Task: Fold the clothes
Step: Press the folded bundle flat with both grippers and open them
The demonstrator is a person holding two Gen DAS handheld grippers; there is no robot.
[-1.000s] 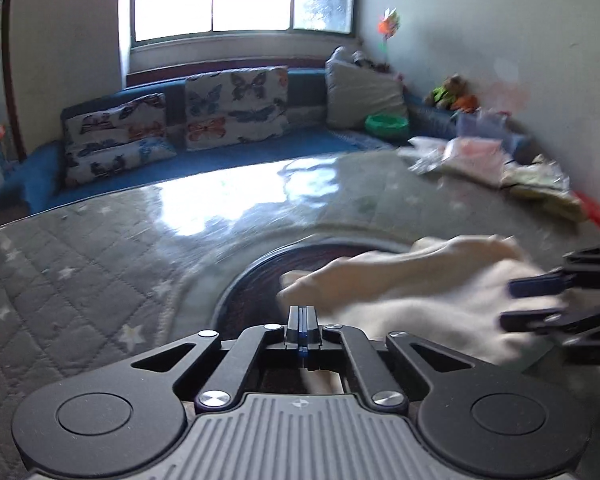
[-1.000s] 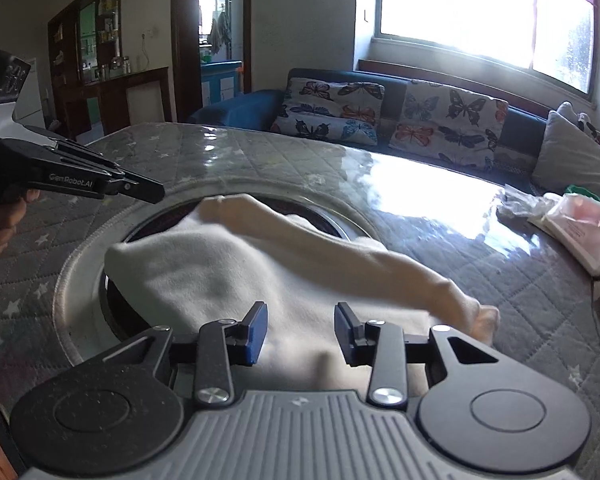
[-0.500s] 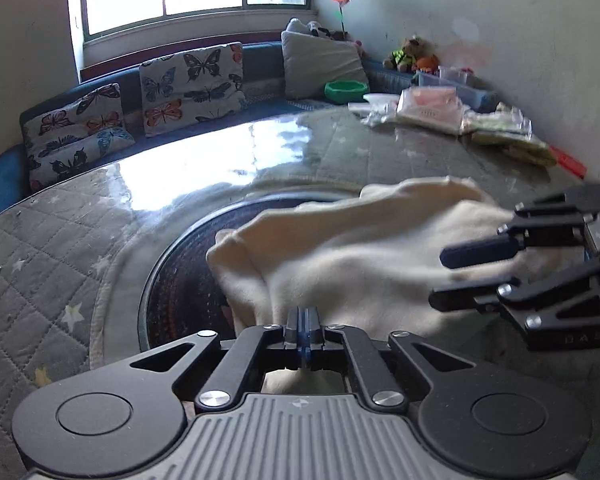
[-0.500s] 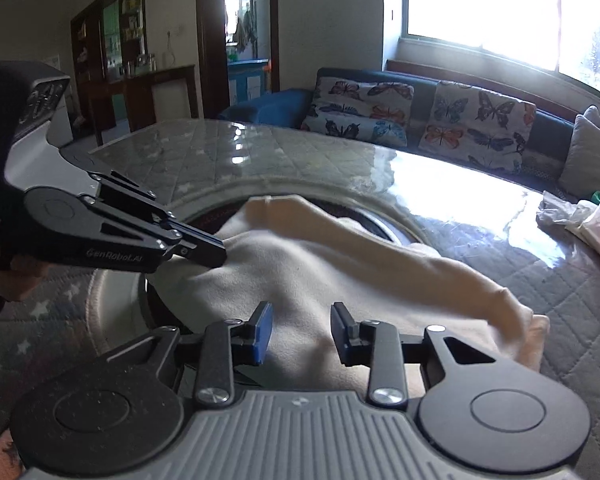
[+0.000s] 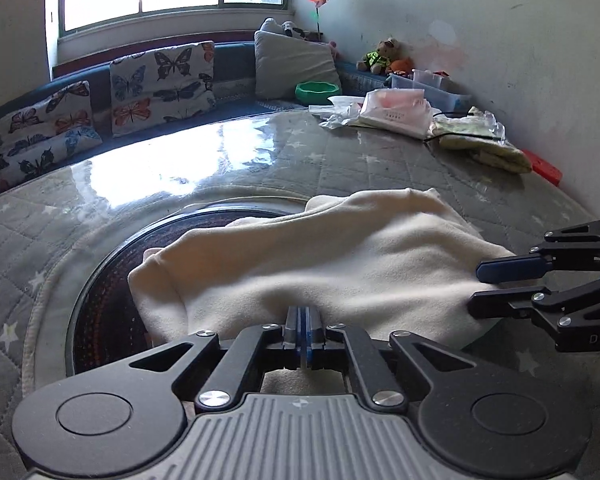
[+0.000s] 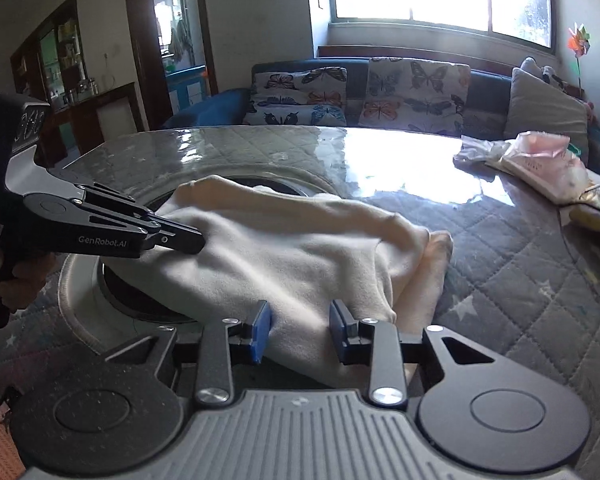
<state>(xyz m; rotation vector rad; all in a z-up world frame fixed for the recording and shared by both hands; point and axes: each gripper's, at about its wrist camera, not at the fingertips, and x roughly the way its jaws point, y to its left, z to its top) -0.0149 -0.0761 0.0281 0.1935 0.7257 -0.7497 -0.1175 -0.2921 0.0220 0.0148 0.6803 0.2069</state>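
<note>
My left gripper (image 5: pixel 303 330) is clamped on the cream garment (image 5: pixel 332 256). My right gripper (image 6: pixel 300 330) sits parted around its edge on the quilted surface (image 6: pixel 512 264).

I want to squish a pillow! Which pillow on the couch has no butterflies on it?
The plain grey pillow at the right end of the couch, beside the green bowl. The other pillows all carry butterfly prints.

A grey quilted star-print cover under glossy plastic tops the counter (image 5: pixel 260 152), with a dark round inset (image 5: pixel 100 312) near its middle. Plastic bags (image 5: pixel 384 110) and a red block (image 5: pixel 546 168) lie along its far right edge. Beyond it, butterfly cushions (image 5: pixel 162 80), a green bowl (image 5: pixel 318 92) and a teddy bear (image 5: pixel 384 54) sit on a blue sofa (image 6: pixel 216 106).
</note>
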